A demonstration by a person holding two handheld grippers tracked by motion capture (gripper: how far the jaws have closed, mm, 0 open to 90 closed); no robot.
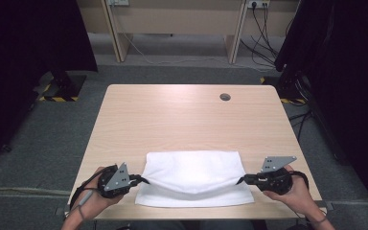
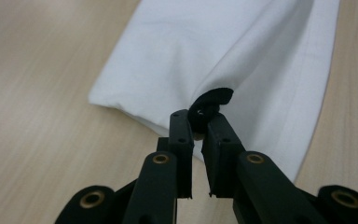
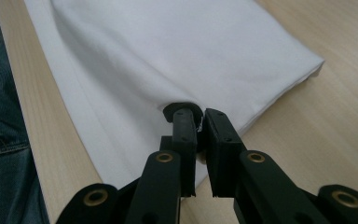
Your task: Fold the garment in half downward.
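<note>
A folded white cloth (image 1: 194, 177) lies near the front edge of the wooden table (image 1: 187, 115). At the cloth's left side my left gripper (image 1: 143, 180) is shut on the top layer's corner, and the layer is lifted a little off the layers beneath. In the left gripper view the gripper (image 2: 200, 116) pinches the white cloth (image 2: 223, 51) between its jaws. My right gripper (image 1: 242, 180) is shut on the top layer's right corner. In the right gripper view the gripper (image 3: 198, 116) clamps the cloth (image 3: 177, 56). The top layer sags between the two grippers.
A small round cable hole (image 1: 225, 97) sits at the table's far right. Beyond the table stand wooden furniture legs (image 1: 120, 38) and trailing cables (image 1: 263, 43). Dark curtains (image 1: 345, 72) flank both sides. A person's jeans (image 3: 0, 154) lie past the table's near edge.
</note>
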